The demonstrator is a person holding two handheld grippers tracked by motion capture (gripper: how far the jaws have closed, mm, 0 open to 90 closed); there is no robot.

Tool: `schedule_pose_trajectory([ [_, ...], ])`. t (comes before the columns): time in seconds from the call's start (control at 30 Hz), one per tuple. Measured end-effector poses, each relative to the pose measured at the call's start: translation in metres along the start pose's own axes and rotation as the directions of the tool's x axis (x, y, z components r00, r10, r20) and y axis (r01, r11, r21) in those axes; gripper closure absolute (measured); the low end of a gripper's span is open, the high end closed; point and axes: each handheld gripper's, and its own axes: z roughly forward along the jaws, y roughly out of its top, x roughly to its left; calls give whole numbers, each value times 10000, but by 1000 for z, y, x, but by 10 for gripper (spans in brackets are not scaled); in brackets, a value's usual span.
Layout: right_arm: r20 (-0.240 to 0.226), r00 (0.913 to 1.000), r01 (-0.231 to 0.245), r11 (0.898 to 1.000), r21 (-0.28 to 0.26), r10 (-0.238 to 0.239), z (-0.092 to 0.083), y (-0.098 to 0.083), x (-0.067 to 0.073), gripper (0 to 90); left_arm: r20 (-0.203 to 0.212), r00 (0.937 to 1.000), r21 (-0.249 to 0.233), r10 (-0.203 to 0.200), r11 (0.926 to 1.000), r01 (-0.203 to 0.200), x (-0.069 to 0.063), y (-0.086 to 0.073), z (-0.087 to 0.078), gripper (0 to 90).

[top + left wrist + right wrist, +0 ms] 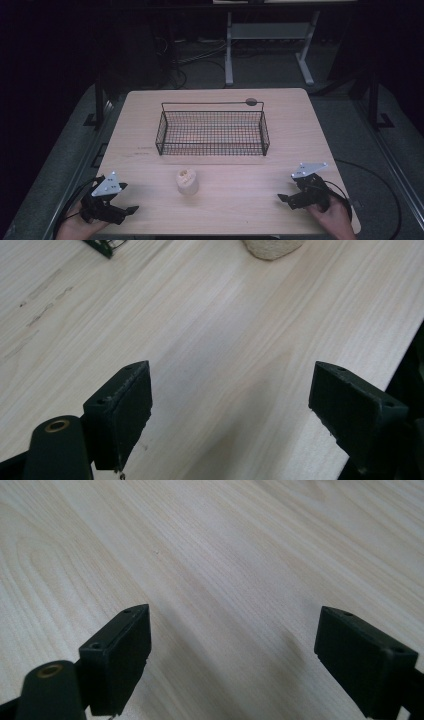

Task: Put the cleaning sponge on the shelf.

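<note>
Left gripper: black, with a grey three-cornered plate on top, held in a hand at the near left edge of the surface. Jaws wide apart, holding nothing; blocky, matte pads with pale wood between them.

Right gripper: same build, held in a hand at the near right edge. Jaws wide apart, holding nothing; bare wood grain between them in the right gripper view.

Surface: light wood, rectangular with rounded corners, smooth, with long straight grain. A few faint dark scuffs show near the left front of the basket.

Cup: small, pale beige, roughly cylindrical, with a rough-looking side. It stands upright on the surface between the two grippers, well apart from both and a little nearer the left one, just in front of the basket. Its base edges into the top of the left gripper view.

Basket: black wire mesh, rectangular and open-topped, with a thin bar handle raised along the far side. It sits mid-surface, beyond the cup.

Disc: small, dark, round, flat, behind the basket's far right corner.
</note>
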Motion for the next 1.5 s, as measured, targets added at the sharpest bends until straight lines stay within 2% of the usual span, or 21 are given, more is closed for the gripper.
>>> schedule_pose_trajectory([
  [0.2, 1, 10000, 27, 10000, 14, -27, 1, 1, 0, 146, 212, 9993, 112, 317, 9994, -319, -2, 13, 0, 168],
  [0.6, -47, 10000, -4, 10000, 4, 4, 0, 1, 0, 146, 315, 9949, 302, 954, 9949, -964, -3, 42, -1, 168],
  [0.77, -46, 10000, -20, 10000, 10, 20, -1, 1, 0, 147, 395, 9934, 379, 1077, 9933, -1092, -4, 50, 1, 168],
  [1.1, -64, 10000, -22, 10000, -8, 22, -1, 0, 0, 147, 788, 9868, 584, 1416, 9875, -1464, -9, 71, 11, 171],
  [1.13, -79, 10000, -24, 10000, -2, 24, -2, 0, 0, 146, 885, 9841, 726, 1539, 9844, -1604, -10, 76, 14, 171],
  [1.37, -114, 9999, -32, 10000, -11, 32, -2, 0, 0, 147, 1025, 9778, 831, 1829, 9779, -1916, -13, 89, 20, 171],
  [1.5, -133, 9999, -16, 10000, -29, 16, -2, 0, 0, 147, 1139, 9759, 861, 1863, 9767, -1965, -14, 94, 22, 171],
])
